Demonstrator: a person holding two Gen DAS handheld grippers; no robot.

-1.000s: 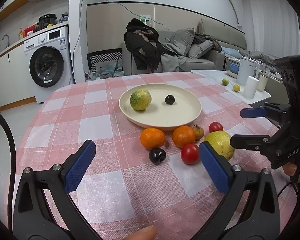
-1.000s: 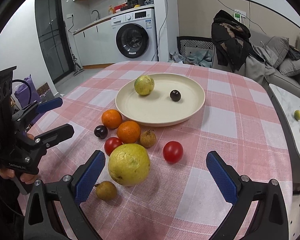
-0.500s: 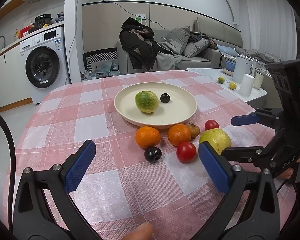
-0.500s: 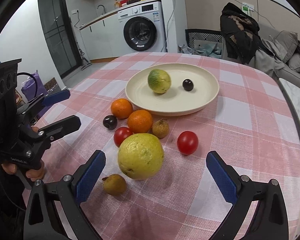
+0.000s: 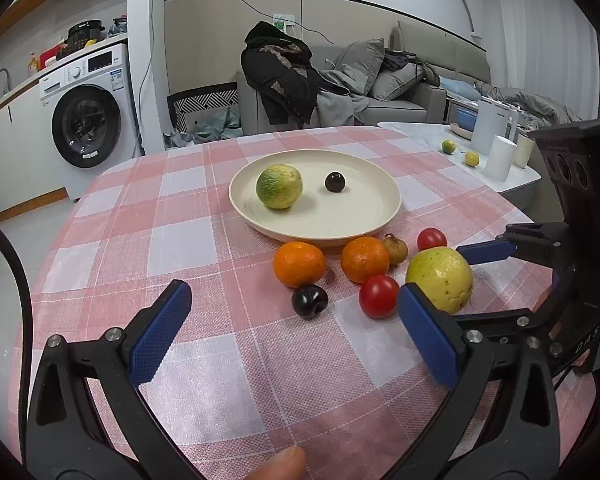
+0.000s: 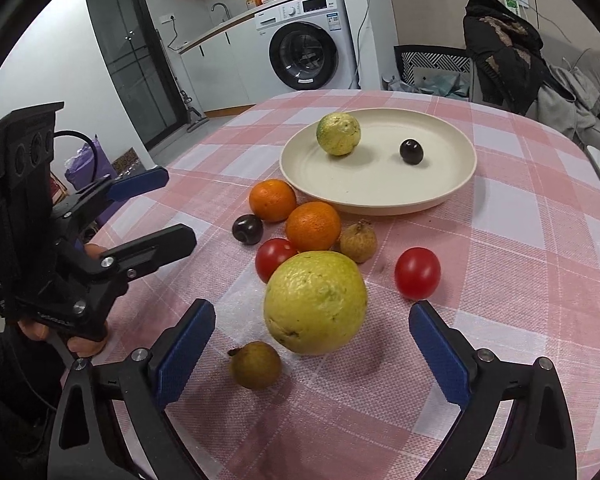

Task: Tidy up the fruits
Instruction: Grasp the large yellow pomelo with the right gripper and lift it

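A round table is covered by a pink checked cloth (image 5: 180, 240), and a cream plate (image 6: 380, 196) is set toward its far side. On the plate a green-yellow fruit (image 6: 338, 133) and a dark plum (image 6: 411, 151) are seen, well apart from each other.

The remaining fruits are grouped on the cloth just in front of the plate. Two oranges (image 6: 272, 200) (image 6: 313, 226) are placed side by side near the plate rim. A second plum (image 6: 247, 229) is found just beside the left orange, and a tomato (image 6: 275, 258) lies in front of the right orange. A small brown fruit (image 6: 358, 241) is seen beside the right orange, and a second tomato (image 6: 417, 273) lies apart to the right. A large yellow guava (image 6: 315, 302) stands nearest the right gripper, with another small brown fruit (image 6: 255, 364) just beside it.

The right gripper (image 6: 312, 354) is held wide, nothing being gripped; the guava is framed between its blue pads (image 6: 186, 354) but is not touched. The left gripper (image 5: 296, 336) is likewise spread wide and nothing is held in it; it is kept above the cloth, with the plum and tomato just ahead of it. From the left wrist view the right gripper is seen beside the guava.
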